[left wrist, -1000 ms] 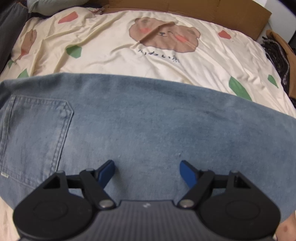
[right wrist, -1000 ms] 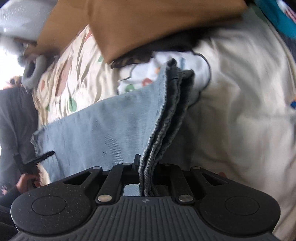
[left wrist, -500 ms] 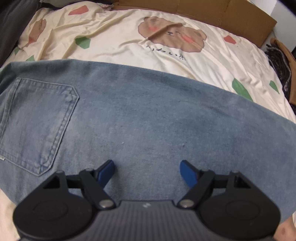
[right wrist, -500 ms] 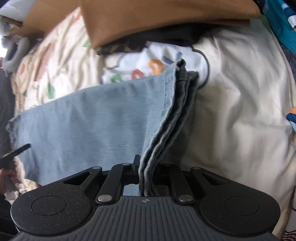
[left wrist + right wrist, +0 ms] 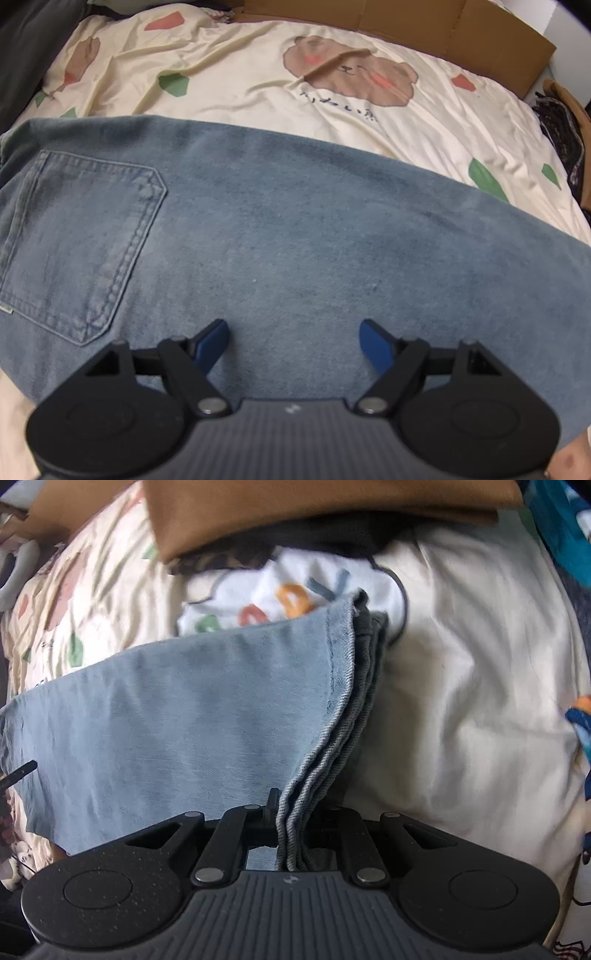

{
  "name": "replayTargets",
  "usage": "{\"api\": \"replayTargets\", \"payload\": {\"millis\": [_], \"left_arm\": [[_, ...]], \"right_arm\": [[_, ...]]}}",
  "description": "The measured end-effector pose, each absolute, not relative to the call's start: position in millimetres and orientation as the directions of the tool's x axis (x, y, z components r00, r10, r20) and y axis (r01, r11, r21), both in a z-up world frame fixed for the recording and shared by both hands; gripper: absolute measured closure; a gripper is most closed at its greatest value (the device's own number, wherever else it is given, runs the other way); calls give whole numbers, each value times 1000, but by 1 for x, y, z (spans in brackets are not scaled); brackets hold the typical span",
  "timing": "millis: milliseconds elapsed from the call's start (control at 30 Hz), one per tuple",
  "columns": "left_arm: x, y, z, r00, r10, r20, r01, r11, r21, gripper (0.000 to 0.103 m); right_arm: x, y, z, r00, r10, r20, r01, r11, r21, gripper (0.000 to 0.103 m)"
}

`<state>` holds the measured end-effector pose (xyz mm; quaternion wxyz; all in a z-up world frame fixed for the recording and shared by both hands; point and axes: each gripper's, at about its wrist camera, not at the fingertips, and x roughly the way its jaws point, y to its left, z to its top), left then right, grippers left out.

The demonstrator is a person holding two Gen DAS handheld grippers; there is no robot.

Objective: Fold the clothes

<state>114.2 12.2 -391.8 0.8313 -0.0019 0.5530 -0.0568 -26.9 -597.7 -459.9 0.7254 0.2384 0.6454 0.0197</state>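
Light blue jeans [image 5: 295, 240] lie flat across a cream bedsheet with a bear print, their back pocket [image 5: 77, 236] at the left. My left gripper [image 5: 294, 341] hovers over the denim, open, blue pads wide apart with nothing between them. In the right wrist view the jeans [image 5: 184, 709] stretch away to the left, and my right gripper [image 5: 293, 812] is shut on the stacked hem layers [image 5: 332, 738], which rise in a bundle out of its jaws.
A cardboard box [image 5: 443, 29] lies along the far edge of the bed. A brown garment [image 5: 314, 513] and a white printed cloth [image 5: 288, 598] lie beyond the hem. A cream pillow [image 5: 480, 683] sits to the right. Dark clothes [image 5: 561, 133] lie at the bed's right edge.
In the left wrist view the jeans' pocket slid toward the centre. In the right wrist view the view tilted, so the denim spreads wider and more of the printed cloth shows. Both grips are unchanged.
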Motion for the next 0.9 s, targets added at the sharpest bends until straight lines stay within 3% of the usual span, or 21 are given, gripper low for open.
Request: {"api": "replayTargets", "payload": {"millis": [567,900], "left_arm": [[114,0,-393,391,-101,-915,84,994,-74,22],[115,-17,-391,418,-138,-898,75,990,-118,22]], "right_arm": [[-22,-597,-311,313,387,-867,83,898,431,95],[1,-591,-229,404,329,-854,37,926,375,95]]}}
